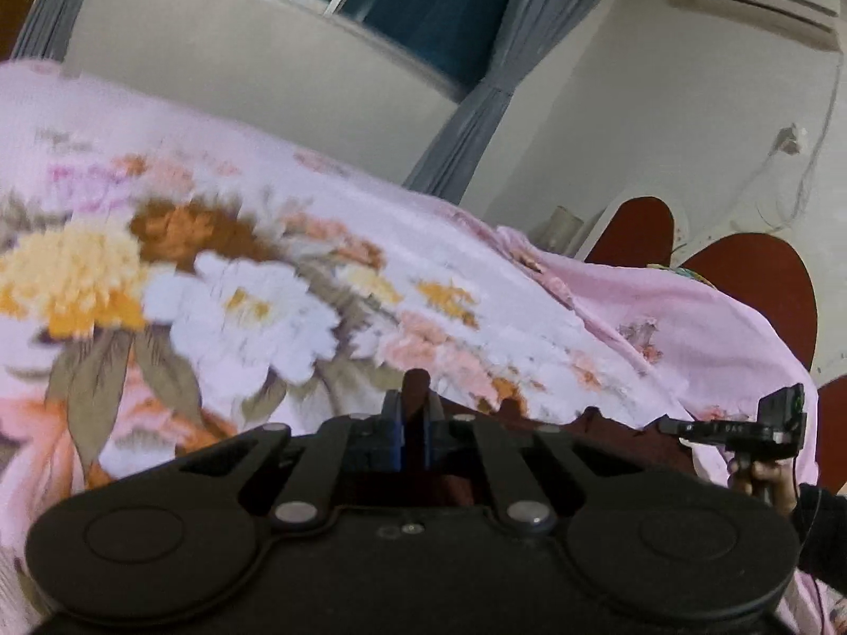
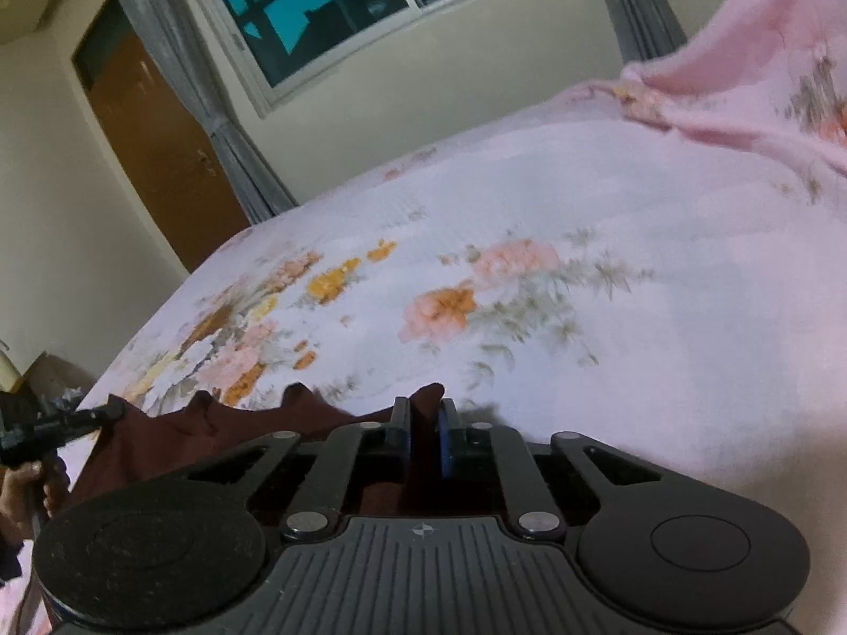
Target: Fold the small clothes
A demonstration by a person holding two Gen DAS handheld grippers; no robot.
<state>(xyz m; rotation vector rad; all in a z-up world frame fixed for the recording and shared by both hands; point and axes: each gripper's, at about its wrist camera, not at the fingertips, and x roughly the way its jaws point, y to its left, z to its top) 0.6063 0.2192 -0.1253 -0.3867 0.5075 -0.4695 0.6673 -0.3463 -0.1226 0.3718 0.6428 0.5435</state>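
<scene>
A small dark maroon garment (image 2: pixel 174 439) hangs stretched between my two grippers, just above the bed. My left gripper (image 1: pixel 414 413) is shut on one upper edge of it, a tuft of maroon cloth (image 1: pixel 415 378) poking out past the blue pads. My right gripper (image 2: pixel 423 426) is shut on the other end, with a peak of the same cloth between its fingers. In the left wrist view the right gripper (image 1: pixel 741 431) shows at the right edge, gripped by a hand. In the right wrist view the left gripper (image 2: pixel 100 415) shows at the far left, pinching the garment's corner.
The bed (image 2: pixel 609 264) beneath is covered by a pink floral sheet (image 1: pixel 238 275), bunched up at the far right (image 2: pixel 741 79). Behind it stand a wall with a window (image 2: pixel 317 16), grey curtains, a brown door (image 2: pixel 159 143) and a red headboard (image 1: pixel 751 286).
</scene>
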